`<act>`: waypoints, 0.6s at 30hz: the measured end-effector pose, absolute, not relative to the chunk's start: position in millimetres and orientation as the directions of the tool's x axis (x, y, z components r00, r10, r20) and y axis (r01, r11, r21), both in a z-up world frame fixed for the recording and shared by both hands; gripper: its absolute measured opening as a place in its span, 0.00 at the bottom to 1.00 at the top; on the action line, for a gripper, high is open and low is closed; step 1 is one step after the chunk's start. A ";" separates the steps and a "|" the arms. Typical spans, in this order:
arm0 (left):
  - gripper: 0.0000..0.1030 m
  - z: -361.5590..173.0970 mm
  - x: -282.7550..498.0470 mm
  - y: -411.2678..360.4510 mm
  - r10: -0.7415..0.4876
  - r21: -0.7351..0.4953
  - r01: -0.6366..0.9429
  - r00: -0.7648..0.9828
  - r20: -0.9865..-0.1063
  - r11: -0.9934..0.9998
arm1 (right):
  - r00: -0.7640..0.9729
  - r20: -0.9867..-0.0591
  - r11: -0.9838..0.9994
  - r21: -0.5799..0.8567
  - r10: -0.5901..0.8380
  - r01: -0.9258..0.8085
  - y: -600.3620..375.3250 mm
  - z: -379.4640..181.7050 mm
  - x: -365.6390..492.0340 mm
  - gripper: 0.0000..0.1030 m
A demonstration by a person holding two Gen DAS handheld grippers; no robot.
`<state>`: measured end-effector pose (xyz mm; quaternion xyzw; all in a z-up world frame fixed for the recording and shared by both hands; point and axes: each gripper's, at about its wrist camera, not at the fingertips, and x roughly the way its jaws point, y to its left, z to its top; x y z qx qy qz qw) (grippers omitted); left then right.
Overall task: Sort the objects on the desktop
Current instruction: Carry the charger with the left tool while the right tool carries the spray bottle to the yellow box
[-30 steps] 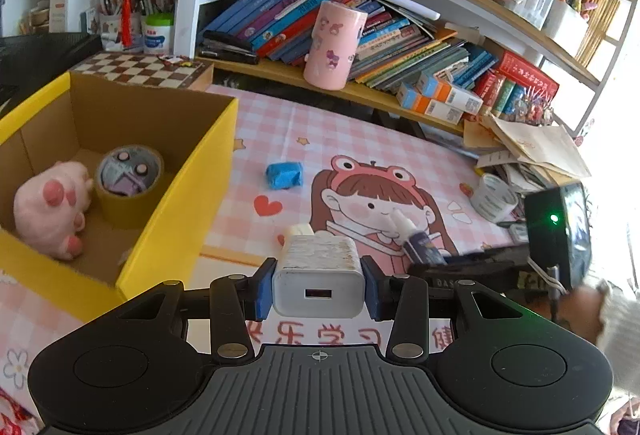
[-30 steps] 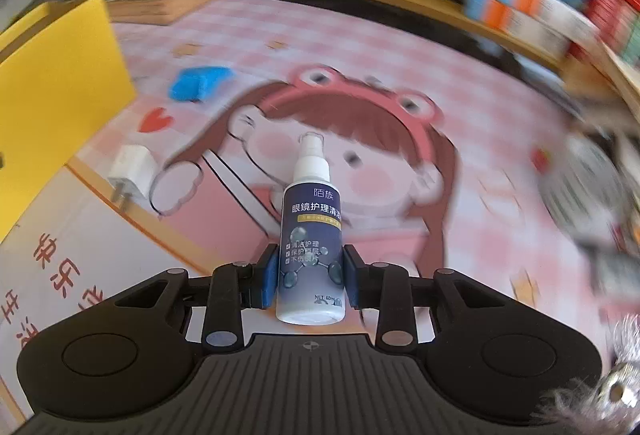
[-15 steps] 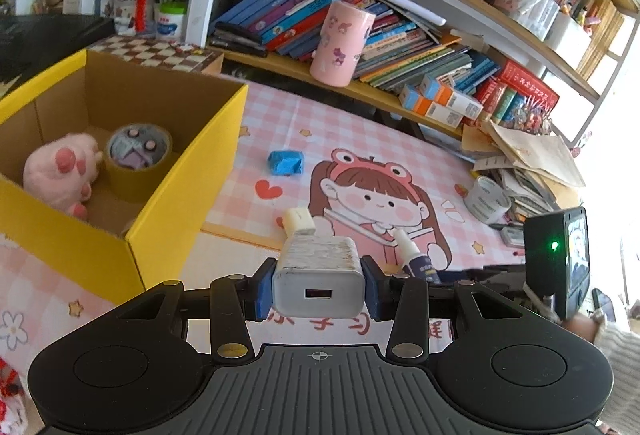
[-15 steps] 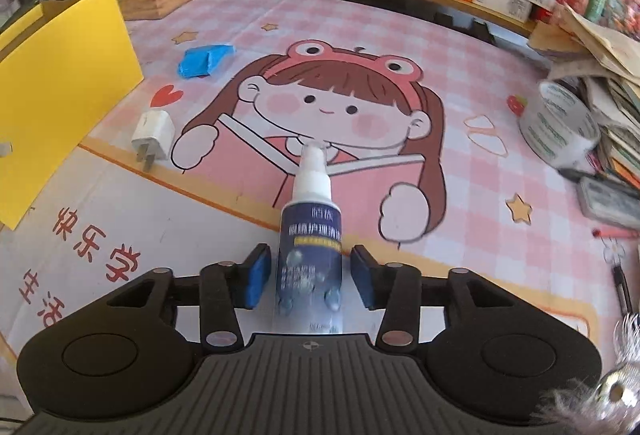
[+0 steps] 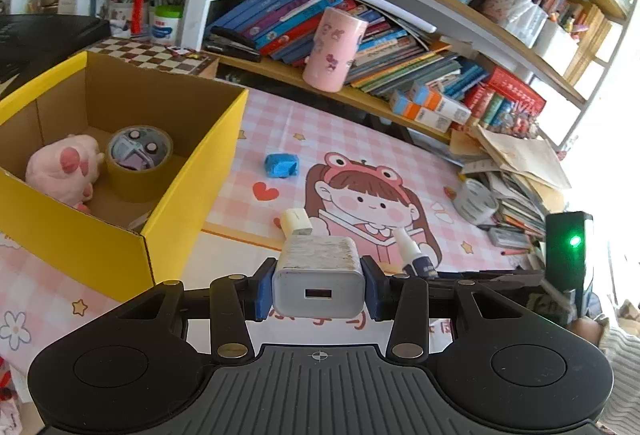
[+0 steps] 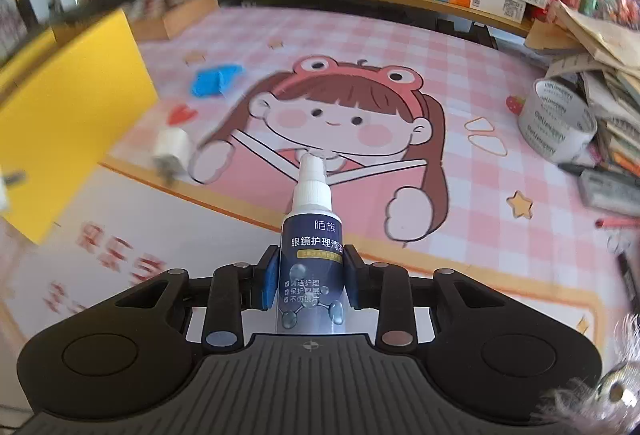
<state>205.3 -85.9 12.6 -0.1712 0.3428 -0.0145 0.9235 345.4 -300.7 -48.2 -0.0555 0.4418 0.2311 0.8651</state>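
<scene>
My left gripper [image 5: 318,289] is shut on a white USB charger block [image 5: 319,277] and holds it above the mat, to the right of the yellow cardboard box [image 5: 192,191]. The box holds a pink plush paw [image 5: 64,167] and a brown tape roll [image 5: 139,163]. My right gripper [image 6: 310,281] is shut on a dark blue spray bottle [image 6: 312,263] with a white nozzle pointing forward. It also shows in the left wrist view [image 5: 414,255]. A small white plug [image 5: 296,222] and a blue eraser-like block [image 5: 281,165] lie on the pink mat; both also show in the right wrist view, the plug [image 6: 172,147] and the block [image 6: 214,79].
A grey tape roll [image 6: 558,123] sits at the mat's right edge beside stacked papers and pens [image 6: 612,191]. A pink cup [image 5: 334,49] stands on the low shelf with rows of books [image 5: 400,47]. A chessboard box [image 5: 156,55] lies behind the yellow box.
The right gripper closed on the spray bottle after its jaws stood apart half a second ago, and has swung left. The left gripper rose and pulled back with the charger, still gripped.
</scene>
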 end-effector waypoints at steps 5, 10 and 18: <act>0.41 15.2 197.4 -78.2 -0.189 -0.331 -0.033 0.766 -0.614 0.943 | 0.532 -0.756 0.902 0.178 0.381 -0.392 -302.3 -28.5 323.9 0.29; 0.41 19.5 189.3 -68.8 -0.234 -0.334 0.026 0.764 -0.601 0.942 | 0.581 -0.725 0.919 0.195 0.370 -0.341 -301.6 -5.3 293.2 0.29; 0.41 26.5 168.5 -50.8 -0.281 -0.330 0.095 0.765 -0.579 0.939 | 0.646 -0.701 0.951 0.178 0.302 -0.251 -305.8 18.6 252.0 0.29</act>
